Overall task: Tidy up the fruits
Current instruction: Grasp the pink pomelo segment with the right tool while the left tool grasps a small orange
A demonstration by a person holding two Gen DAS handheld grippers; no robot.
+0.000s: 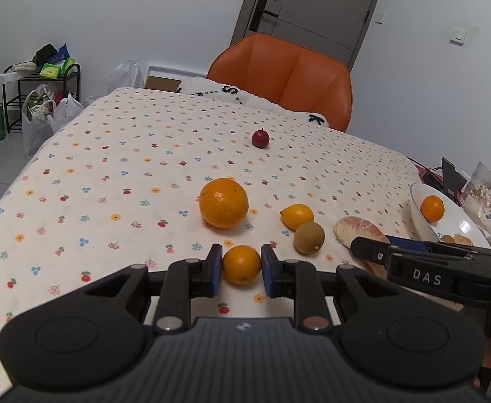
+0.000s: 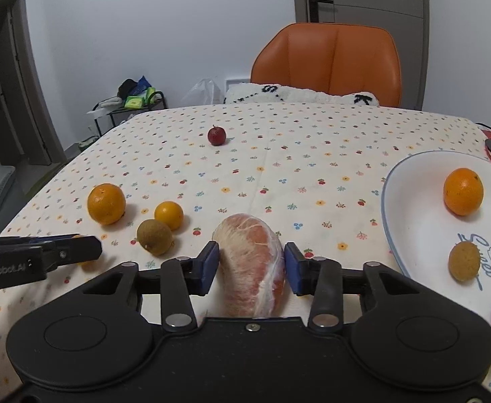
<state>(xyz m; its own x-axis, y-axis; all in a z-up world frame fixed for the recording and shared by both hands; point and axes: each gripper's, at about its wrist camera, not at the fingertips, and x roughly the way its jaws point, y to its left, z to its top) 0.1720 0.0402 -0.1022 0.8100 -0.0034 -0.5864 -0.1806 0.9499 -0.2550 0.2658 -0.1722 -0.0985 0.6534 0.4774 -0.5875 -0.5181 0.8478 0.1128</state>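
Near the surface's front edge, the left gripper (image 1: 241,265) brackets a small orange (image 1: 241,264) and the right gripper (image 2: 251,263) a peeled pomelo segment (image 2: 252,265); contact unclear. The soft segment may tear if squeezed.

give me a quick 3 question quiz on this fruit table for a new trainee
1. True or false: the pomelo segment between the right gripper fingers already lies in the white plate.
2. Which fruit sits between the left gripper fingers? A) the small orange B) the red fruit C) the brown fruit
3. Fill in: the fruit farthest from both grippers, toward the orange chair, is coloured ____.

Key: 1 false, the segment is on the tablecloth left of the plate. 2 A. 3 red.
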